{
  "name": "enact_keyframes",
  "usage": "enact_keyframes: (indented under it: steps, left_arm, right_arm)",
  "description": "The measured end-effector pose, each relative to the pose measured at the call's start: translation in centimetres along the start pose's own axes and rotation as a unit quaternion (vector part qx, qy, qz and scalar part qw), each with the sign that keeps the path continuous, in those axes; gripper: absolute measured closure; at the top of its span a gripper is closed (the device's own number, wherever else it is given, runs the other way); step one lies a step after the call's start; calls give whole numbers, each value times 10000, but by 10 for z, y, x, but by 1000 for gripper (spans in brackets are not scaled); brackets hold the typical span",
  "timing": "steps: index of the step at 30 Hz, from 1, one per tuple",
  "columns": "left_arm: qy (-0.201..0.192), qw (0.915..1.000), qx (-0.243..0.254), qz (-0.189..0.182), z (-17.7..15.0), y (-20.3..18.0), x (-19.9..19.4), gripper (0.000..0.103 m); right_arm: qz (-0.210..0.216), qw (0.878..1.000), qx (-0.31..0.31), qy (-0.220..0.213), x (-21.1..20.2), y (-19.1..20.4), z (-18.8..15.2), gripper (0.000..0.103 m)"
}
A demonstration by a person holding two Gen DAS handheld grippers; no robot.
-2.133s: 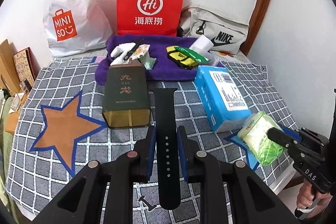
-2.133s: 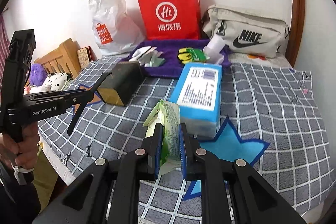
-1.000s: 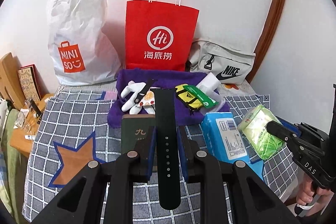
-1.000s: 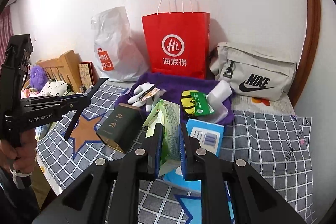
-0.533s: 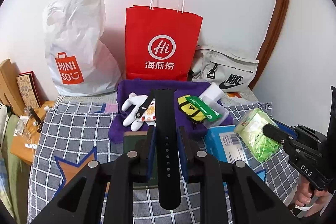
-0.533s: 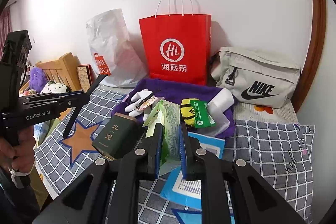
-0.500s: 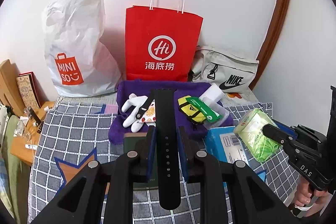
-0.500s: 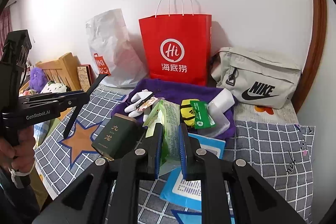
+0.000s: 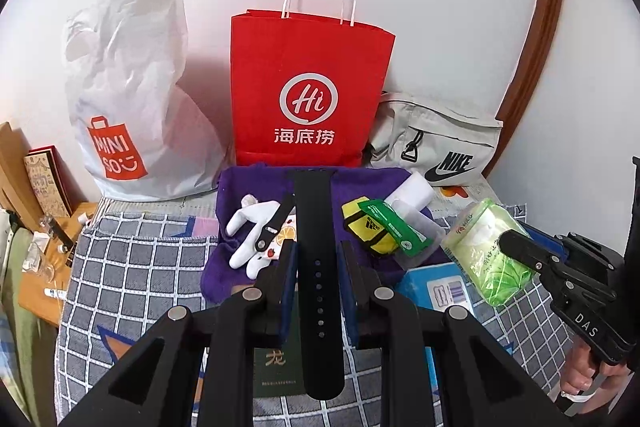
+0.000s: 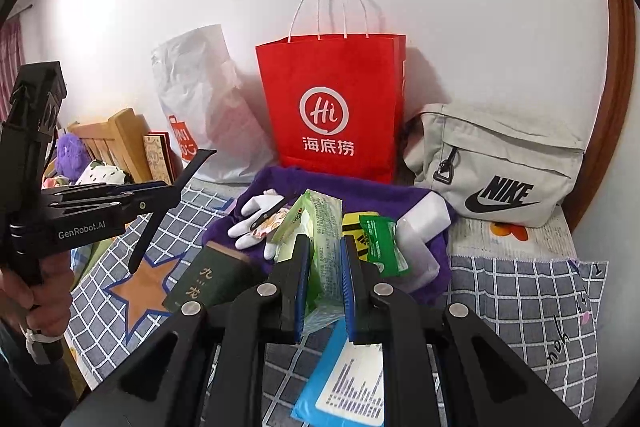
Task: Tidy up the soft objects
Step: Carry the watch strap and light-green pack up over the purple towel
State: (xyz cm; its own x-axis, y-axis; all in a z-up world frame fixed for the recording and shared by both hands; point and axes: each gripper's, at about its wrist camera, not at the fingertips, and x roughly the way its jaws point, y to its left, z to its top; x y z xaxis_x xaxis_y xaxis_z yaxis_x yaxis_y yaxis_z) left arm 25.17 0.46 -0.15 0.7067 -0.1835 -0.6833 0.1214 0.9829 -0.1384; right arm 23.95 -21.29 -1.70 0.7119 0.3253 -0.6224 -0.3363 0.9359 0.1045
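Note:
My left gripper (image 9: 317, 259) is shut on a black watch strap (image 9: 316, 227) and holds it in the air in front of the purple towel (image 9: 240, 183). My right gripper (image 10: 325, 255) is shut on a green tissue packet (image 10: 324, 227), also above the bed; it shows in the left wrist view (image 9: 486, 247). On the towel lie a white glove (image 9: 252, 231), a second black strap (image 9: 276, 227), a yellow pouch with a green packet (image 9: 376, 231) and a white roll (image 9: 412, 191).
A red paper bag (image 9: 308, 95), a white Miniso bag (image 9: 128, 99) and a grey Nike bag (image 9: 436, 147) stand against the wall. A dark green box (image 10: 208, 283) and a blue tissue pack (image 10: 348, 379) lie on the checked bedspread (image 9: 140, 267).
Both grippers have risen and moved forward toward the purple towel, each still holding its object. The green box and blue pack now sit lower in view.

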Motion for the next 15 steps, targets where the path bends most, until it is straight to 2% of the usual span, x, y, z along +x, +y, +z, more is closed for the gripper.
enact_keyframes:
  steps: [15]
  left_arm:
    - [74, 9999, 1, 109, 27, 8, 37, 83]
  right_arm:
    - [8, 10000, -6, 91, 49, -23, 15, 88]
